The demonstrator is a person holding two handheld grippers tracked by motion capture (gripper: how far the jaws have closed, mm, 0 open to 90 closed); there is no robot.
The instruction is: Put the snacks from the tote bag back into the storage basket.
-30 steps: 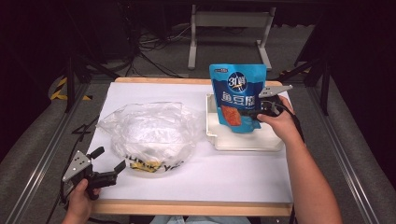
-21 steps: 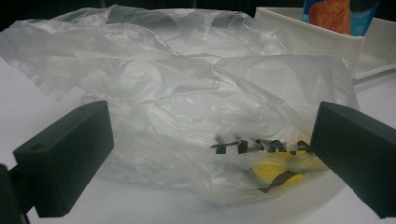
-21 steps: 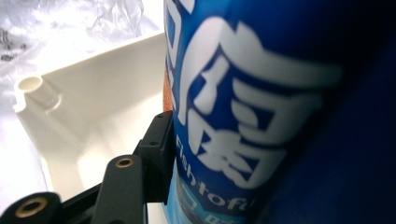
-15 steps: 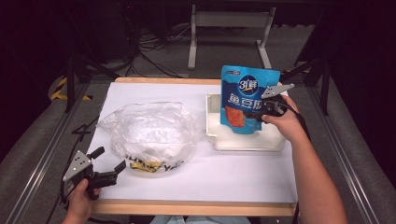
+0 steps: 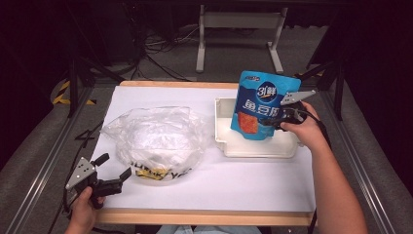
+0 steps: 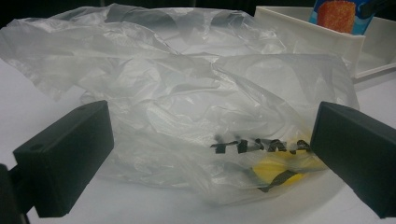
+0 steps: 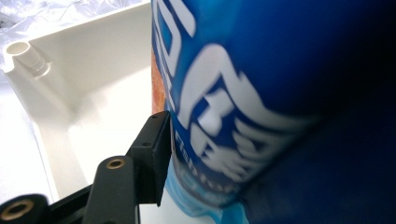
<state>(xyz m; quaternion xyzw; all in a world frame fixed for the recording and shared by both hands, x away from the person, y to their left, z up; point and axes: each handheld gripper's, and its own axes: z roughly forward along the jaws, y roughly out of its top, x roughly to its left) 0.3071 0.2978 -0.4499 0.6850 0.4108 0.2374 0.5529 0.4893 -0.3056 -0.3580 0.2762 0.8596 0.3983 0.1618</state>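
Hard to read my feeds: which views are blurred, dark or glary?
High view: table bright, surroundings dark. Left gripper view: plastic bag fairly sharp, mild sheen. Right gripper view: blue pouch too close, print blurred, right side in deep shadow; tray washed out.

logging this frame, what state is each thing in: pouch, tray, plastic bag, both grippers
blue pouch: upright, lifted over the tray, clamped at its side
white tray: on the table, nothing lying in it
plastic bag: crumpled, lying on the table, not held
right gripper: shut on the blue pouch
left gripper: open, near the plastic bag's edge, apart from it
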